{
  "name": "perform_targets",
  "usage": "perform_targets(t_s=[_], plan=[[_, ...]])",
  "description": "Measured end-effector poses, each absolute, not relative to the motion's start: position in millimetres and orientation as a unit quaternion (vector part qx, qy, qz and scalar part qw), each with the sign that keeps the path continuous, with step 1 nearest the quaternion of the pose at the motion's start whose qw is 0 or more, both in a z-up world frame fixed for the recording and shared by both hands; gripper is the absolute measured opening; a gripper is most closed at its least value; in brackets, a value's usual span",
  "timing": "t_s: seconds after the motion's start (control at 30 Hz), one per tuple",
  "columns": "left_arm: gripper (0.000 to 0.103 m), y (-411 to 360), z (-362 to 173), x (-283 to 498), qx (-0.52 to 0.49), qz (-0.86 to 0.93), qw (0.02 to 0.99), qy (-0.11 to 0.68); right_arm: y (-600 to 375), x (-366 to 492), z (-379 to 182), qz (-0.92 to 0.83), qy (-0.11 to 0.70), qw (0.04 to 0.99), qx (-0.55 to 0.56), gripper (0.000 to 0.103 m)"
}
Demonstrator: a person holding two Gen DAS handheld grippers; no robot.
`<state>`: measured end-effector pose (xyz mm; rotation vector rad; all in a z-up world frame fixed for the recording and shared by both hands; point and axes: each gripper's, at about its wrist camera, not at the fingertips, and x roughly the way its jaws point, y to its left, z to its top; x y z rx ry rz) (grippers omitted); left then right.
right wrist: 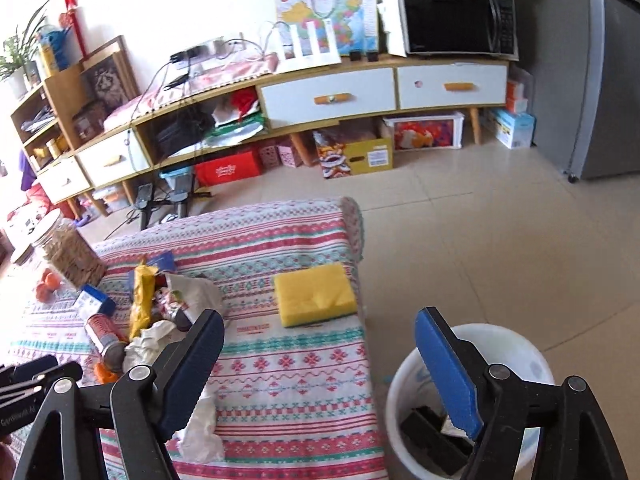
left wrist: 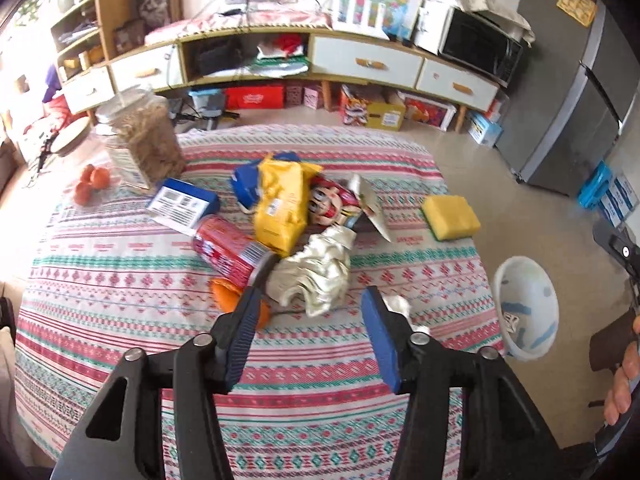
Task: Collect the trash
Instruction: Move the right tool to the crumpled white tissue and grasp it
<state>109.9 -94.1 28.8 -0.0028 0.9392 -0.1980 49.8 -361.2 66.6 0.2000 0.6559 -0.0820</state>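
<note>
Nearest us, both grippers: left gripper point(left wrist: 310, 334) has its jaws apart with nothing between the pads, hanging over the near side of the table point(left wrist: 120, 300). Right gripper point(right wrist: 320, 372) stands wider, also empty, straddling the table edge and the bin point(right wrist: 404, 376).

Progress, as we read it: partly done. The bin on the floor by the table's right side already has something dark in it, plus a pale scrap, so some trash looks binned. We can't tell what those items are.

Left on the table, going left to right:
- blue box point(left wrist: 182, 204)
- red can point(left wrist: 232, 250) on its side, orange scrap point(left wrist: 224, 296) just beside it
- yellow bag point(left wrist: 280, 204) lying over a blue wrapper point(left wrist: 246, 186)
- cartoon wrapper point(left wrist: 332, 202) touching the bag
- crumpled paper point(left wrist: 316, 276), nearest the left gripper
- tissue point(right wrist: 202, 428) near the table's front edge

The jar point(left wrist: 140, 144), oranges point(left wrist: 92, 184) and sponge point(left wrist: 450, 216) probably aren't trash; we'd leave them.

Our judgement: most of the pile remains, several more trips needed.
</note>
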Motion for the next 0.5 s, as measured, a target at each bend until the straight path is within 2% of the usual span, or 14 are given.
perform_targets(t_s=[0.03, 0.1, 0.23, 0.33, 0.5], plan=[[0.072, -82.8, 29.6, 109.6, -0.004, -0.075, 0.896, 0.438, -351.1, 51.1, 67.1, -0.03, 0.322, 0.942, 0.092, 0.086], [0.075, -61.6, 27.8, 111.0, -0.012, -0.04, 0.906, 0.422, -328.6, 51.4, 66.3, -0.016, 0.321, 0.944, 0.068, 0.087], [0.075, -42.1, 14.4, 124.5, -0.02, -0.048, 0.886, 0.461, -294.1, 56.6, 56.7, 0.0, 0.331, 0.943, 0.03, 0.087], [0.075, -36.7, 10.3, 125.9, 0.0, -0.031, 0.889, 0.456, -276.1, 64.6, 46.1, 0.012, 0.348, 0.937, 0.021, 0.087], [0.075, -20.5, -3.2, 138.7, -0.025, -0.02, 0.877, 0.479, -253.2, 78.0, 22.6, 0.028, 0.387, 0.921, 0.021, 0.087]])
